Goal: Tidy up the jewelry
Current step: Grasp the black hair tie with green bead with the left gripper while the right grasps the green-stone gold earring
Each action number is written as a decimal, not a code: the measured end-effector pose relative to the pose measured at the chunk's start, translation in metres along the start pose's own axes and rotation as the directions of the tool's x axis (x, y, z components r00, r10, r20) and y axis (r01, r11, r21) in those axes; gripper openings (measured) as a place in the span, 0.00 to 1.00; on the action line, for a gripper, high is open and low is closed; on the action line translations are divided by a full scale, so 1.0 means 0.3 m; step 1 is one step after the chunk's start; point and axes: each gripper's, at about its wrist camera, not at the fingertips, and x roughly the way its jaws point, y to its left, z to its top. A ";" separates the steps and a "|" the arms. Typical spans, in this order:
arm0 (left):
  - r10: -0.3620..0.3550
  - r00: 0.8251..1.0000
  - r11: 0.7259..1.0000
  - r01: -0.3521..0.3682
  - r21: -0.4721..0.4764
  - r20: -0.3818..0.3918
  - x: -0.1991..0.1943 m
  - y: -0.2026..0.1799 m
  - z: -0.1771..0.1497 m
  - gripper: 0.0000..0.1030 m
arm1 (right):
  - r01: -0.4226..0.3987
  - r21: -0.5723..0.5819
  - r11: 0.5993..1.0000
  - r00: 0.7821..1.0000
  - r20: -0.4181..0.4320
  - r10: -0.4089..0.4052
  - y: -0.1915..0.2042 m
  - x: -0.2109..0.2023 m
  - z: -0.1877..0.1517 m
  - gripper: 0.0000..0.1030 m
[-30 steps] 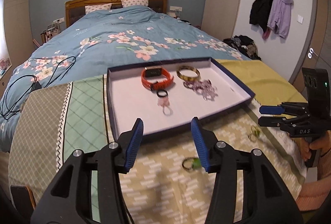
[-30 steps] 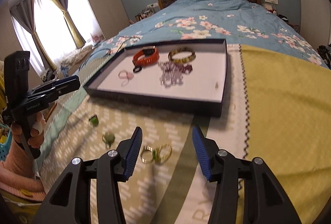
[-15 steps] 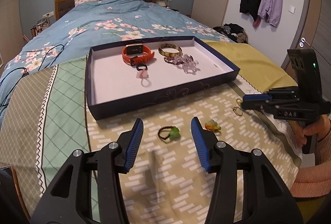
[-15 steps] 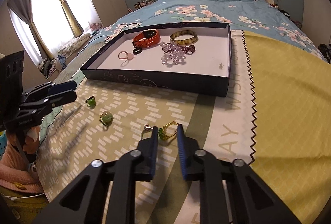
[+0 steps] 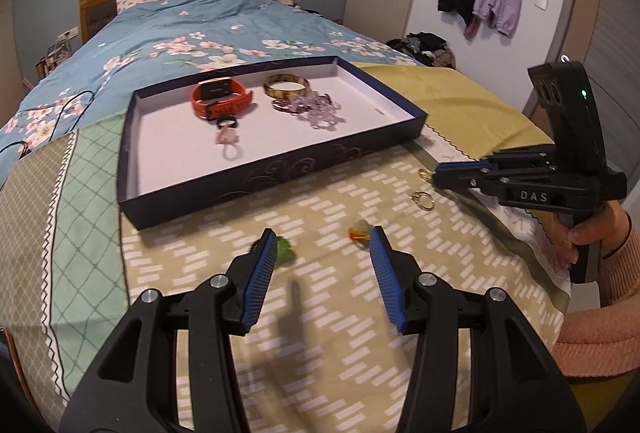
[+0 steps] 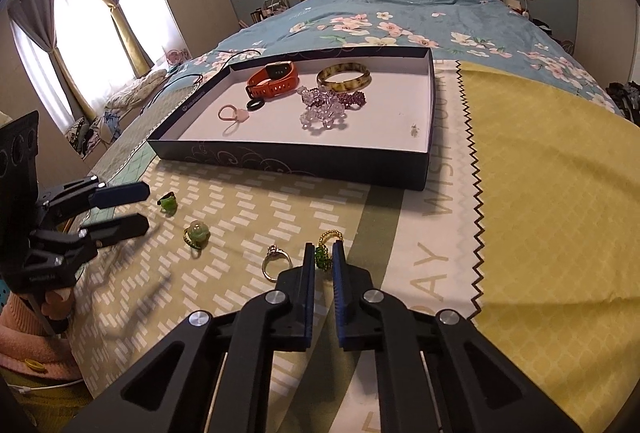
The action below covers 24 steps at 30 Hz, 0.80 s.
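A: We are holding the left claw (image 5: 323,247) wide open above the patterned cloth (image 5: 360,333), with nothing between its blue pads. A green ring (image 5: 285,253) is lying just beside the tip of its left finger, and a pale green ring with an orange band (image 5: 359,231) is lying just inside the tip of its right finger.

B: We are seeing the right claw (image 6: 323,257) nearly closed, only a narrow gap showing. A green beaded ring with a gold band (image 6: 326,251) is sitting right at its fingertips, partly in that gap. We cannot tell whether the pads are actually pinching it.

A: And what are we finding to the left of the right claw?

B: A silver ring with a small stone (image 6: 277,261) is lying just left of its left finger. Farther left, the two green rings are lying near the left claw.

A: Ahead of both claws, the dark blue tray (image 6: 280,159) is lying on the bed. It is holding an orange watch (image 6: 274,79), a mottled bangle (image 6: 343,76), a heap of clear and purple beads (image 6: 326,107), a pink hair tie (image 6: 232,113) and a small black ring (image 6: 255,104).

B: In the left wrist view, the tip of the right claw is touching a gold ring, and a second ring is lying apart, nearer to us.
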 end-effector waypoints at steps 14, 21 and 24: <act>0.008 1.000 1.000 -0.008 0.015 -0.013 0.034 -0.029 0.013 0.46 | -0.022 -0.007 1.000 0.999 0.039 0.022 0.006 -0.027 0.008 0.07; 0.096 0.995 0.994 -0.097 -0.039 -0.038 0.042 0.063 0.018 0.41 | -0.033 0.001 0.999 0.998 0.059 0.033 0.003 -0.029 0.020 0.07; 0.109 0.991 0.993 -0.112 -0.034 -0.081 0.068 0.074 0.014 0.39 | -0.036 -0.003 0.999 0.997 0.068 0.036 0.008 -0.030 0.025 0.07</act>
